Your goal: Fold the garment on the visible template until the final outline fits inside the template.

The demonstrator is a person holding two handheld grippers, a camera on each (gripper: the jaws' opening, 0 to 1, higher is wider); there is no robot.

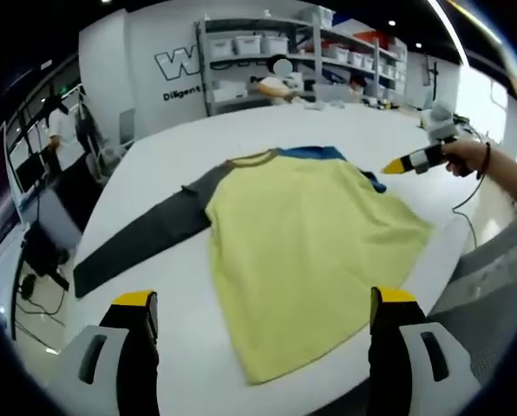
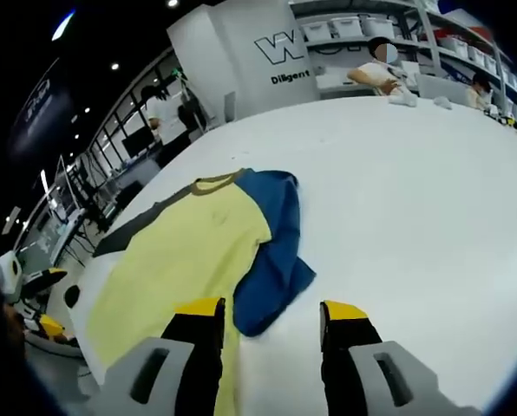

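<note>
Garment [image 1: 302, 251] flat on table [image 2: 432, 199], ahead of both hand-held grippers, left [image 1: 263, 316] and right [image 2: 267, 325] jaws parted, empty

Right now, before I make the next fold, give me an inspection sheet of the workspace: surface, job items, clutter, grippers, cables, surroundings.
Surface: white table, wide and bare around the garment; no template outline that I can make out.
Job's things: shirt lying flat, yellow body, grey sleeve stretched out, blue sleeve folded in beside the body.
Clutter: small items at the table's far edge, too small to identify.
Grippers: left gripper jaws open above the hem, holding nothing; right gripper jaws open over the blue sleeve's end, holding nothing.
Cables: thin cable on the table under the person's hand.
Surroundings: shelving with white bins; people seated at the far side.
</note>
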